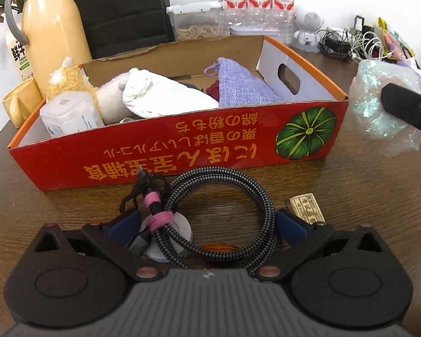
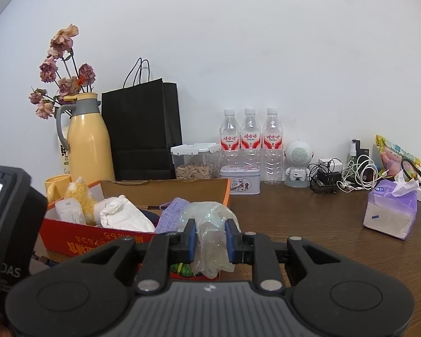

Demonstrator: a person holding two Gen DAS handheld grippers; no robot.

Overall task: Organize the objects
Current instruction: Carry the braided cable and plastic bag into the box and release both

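A red cardboard box [image 1: 182,146] stands on the brown table [image 1: 365,185] and holds a white cloth [image 1: 165,95], a purple pouch [image 1: 238,84], a plush toy and a white plastic jar. My left gripper [image 1: 207,224] is open around a coiled braided cable [image 1: 224,210] with a pink tie, lying on the table before the box. My right gripper [image 2: 210,241] is shut on a crumpled iridescent plastic bag [image 2: 207,224], held above the table next to the box's right end [image 2: 224,193]; the bag also shows in the left wrist view [image 1: 384,106].
A small gold packet [image 1: 306,207] and a white tape roll [image 1: 179,230] lie by the cable. A yellow thermos [image 2: 88,143], black paper bag [image 2: 143,129], three water bottles [image 2: 249,143], a tin, tangled chargers [image 2: 345,174] and a tissue pack [image 2: 390,210] stand along the back.
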